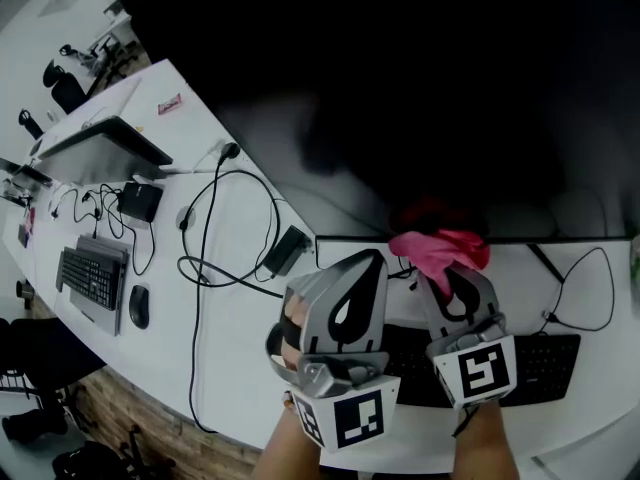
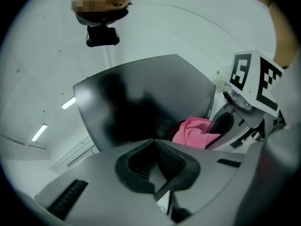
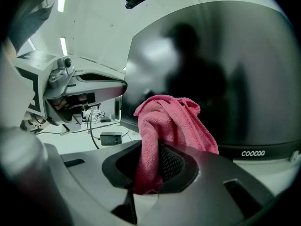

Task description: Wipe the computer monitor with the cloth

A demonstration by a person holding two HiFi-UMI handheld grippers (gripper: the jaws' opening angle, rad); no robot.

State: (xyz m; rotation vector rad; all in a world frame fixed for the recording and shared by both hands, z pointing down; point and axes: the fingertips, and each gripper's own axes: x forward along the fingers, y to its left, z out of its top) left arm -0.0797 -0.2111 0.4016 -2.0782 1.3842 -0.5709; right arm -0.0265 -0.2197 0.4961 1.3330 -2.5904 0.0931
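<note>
A large dark computer monitor (image 1: 420, 98) fills the top of the head view, and it also shows as the monitor (image 3: 221, 79) in the right gripper view. My right gripper (image 1: 452, 273) is shut on a pink cloth (image 1: 440, 248), which bunches up just below the screen's lower edge. In the right gripper view the cloth (image 3: 171, 126) rises from between the jaws in front of the screen. My left gripper (image 1: 352, 280) stands beside it on the left, shut with nothing between its jaws. The left gripper view shows the monitor (image 2: 141, 98) and the cloth (image 2: 195, 132).
A black keyboard (image 1: 540, 363) lies under both grippers on the white desk (image 1: 230, 298). Black cables (image 1: 205, 238) and a power brick (image 1: 287, 248) lie left of the grippers. Farther left are a second keyboard (image 1: 92, 278), a mouse (image 1: 139, 306) and a laptop (image 1: 100, 143).
</note>
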